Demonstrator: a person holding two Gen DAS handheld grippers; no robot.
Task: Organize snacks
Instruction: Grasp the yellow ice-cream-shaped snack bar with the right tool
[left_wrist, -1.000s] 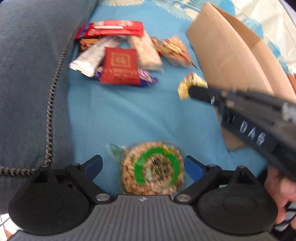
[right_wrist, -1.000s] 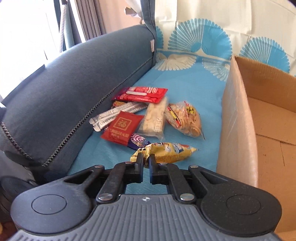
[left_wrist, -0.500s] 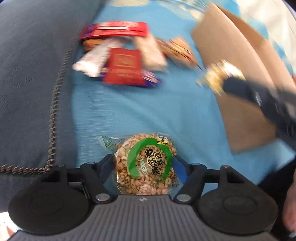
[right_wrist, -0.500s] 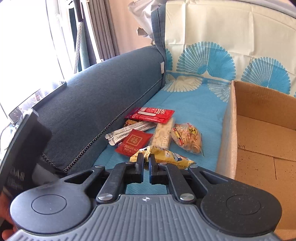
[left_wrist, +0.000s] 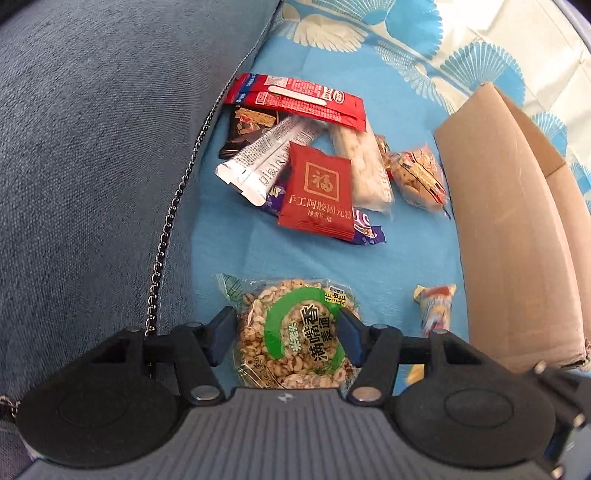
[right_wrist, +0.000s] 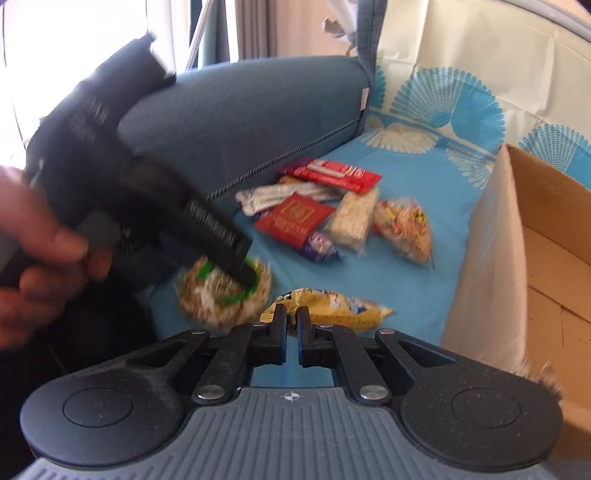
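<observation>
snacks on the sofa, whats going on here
A person is clearing snacks off a blue sofa cover with a gripper in each hand. The left gripper is closing on a round puffed-rice cake, which sits between its fingers. The right gripper is shut on a yellow snack packet. More snacks lie in a pile further back, beside an open cardboard box.

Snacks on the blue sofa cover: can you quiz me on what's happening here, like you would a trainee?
1. True or false: the square red foil packet lies inside the brown cardboard box.
2. What sits between the left gripper's fingers? A) round puffed-grain cake in a green-printed wrapper B) silver sachet C) purple sweet
3. What do the right gripper's fingers hold?
Key: 1 false. 2 A; the fingers are closing on it. 3 a crinkled yellow snack packet.
</observation>
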